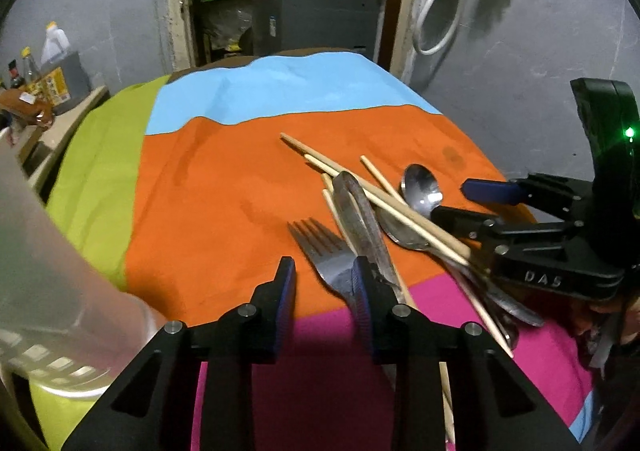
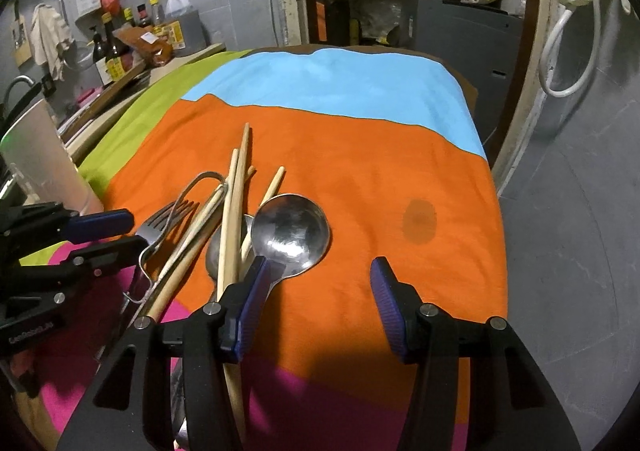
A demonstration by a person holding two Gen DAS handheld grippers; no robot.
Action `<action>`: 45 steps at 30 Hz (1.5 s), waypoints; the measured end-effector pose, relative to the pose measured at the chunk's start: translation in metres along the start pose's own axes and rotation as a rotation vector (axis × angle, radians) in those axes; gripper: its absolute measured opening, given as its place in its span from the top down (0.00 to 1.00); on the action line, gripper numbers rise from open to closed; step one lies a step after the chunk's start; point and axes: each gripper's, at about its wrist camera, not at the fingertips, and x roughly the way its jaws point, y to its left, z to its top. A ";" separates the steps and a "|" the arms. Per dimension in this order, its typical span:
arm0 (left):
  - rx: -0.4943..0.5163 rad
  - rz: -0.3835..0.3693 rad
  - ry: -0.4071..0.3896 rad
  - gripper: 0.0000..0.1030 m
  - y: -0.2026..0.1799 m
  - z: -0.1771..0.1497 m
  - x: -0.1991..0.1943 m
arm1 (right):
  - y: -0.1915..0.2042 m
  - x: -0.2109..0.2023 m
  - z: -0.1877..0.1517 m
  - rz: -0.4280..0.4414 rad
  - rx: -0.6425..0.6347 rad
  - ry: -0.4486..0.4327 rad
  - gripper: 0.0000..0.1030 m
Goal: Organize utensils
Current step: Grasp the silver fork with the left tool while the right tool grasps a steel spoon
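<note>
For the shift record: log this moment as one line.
stage: utensils unsorted | pile: fork, spoon, chopsticks heaped on cloth | left gripper: open, empty | right gripper: open, empty

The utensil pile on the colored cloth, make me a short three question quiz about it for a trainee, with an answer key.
1. True or false: the left gripper is shut on the fork.
2. Which lies across the top of the pile? A. a chopstick B. the large spoon C. the fork
3. Fill in: most of the pile rests on the ___ band of the cloth.

Key:
1. False. Both it and the right gripper are open and hold nothing.
2. A
3. orange
</note>
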 end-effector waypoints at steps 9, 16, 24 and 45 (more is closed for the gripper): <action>-0.042 -0.077 0.036 0.92 0.006 0.008 0.009 | 0.003 0.003 0.001 0.025 -0.003 0.001 0.50; -0.094 -0.076 0.040 0.97 0.012 0.006 0.001 | 0.014 0.009 0.007 0.025 -0.036 0.015 0.50; -0.081 -0.018 0.016 0.98 0.007 -0.001 -0.010 | 0.025 0.027 0.020 0.011 -0.055 0.047 0.49; -0.005 0.103 -0.402 1.00 -0.014 -0.025 -0.087 | 0.027 -0.045 -0.001 -0.014 -0.007 -0.301 0.60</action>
